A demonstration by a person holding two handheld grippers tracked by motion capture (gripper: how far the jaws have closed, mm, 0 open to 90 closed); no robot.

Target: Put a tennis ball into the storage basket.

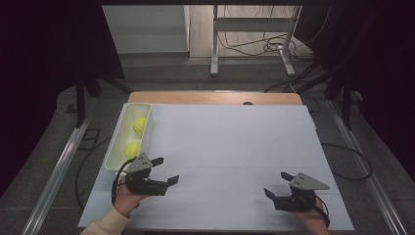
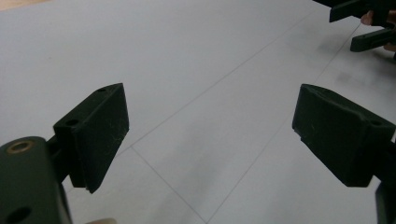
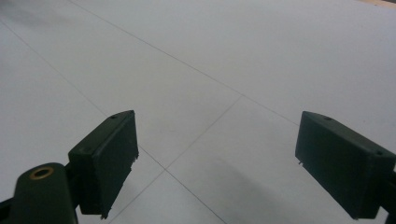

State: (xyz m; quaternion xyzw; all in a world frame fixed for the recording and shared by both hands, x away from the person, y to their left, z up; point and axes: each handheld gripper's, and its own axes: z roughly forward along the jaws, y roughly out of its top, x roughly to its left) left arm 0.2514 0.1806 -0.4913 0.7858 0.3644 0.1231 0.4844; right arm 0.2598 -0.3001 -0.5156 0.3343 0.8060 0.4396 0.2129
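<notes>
Tennis balls, two yellow-green ones, lie in the white tray at the left edge of the white table sheet, one behind the other. The near ball sits just beside the left gripper, whose jaws stand wide with nothing between them. The right gripper rests well apart at the sheet's near right, jaws likewise spread wide and empty.

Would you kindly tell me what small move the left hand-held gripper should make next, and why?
Probably swing the left hand-held gripper toward the white bin beside it and reach for the nearer yellow ball. Its jaws stand open with nothing between them, and both balls lie in that bin, the other yellow ball farther back.
</notes>
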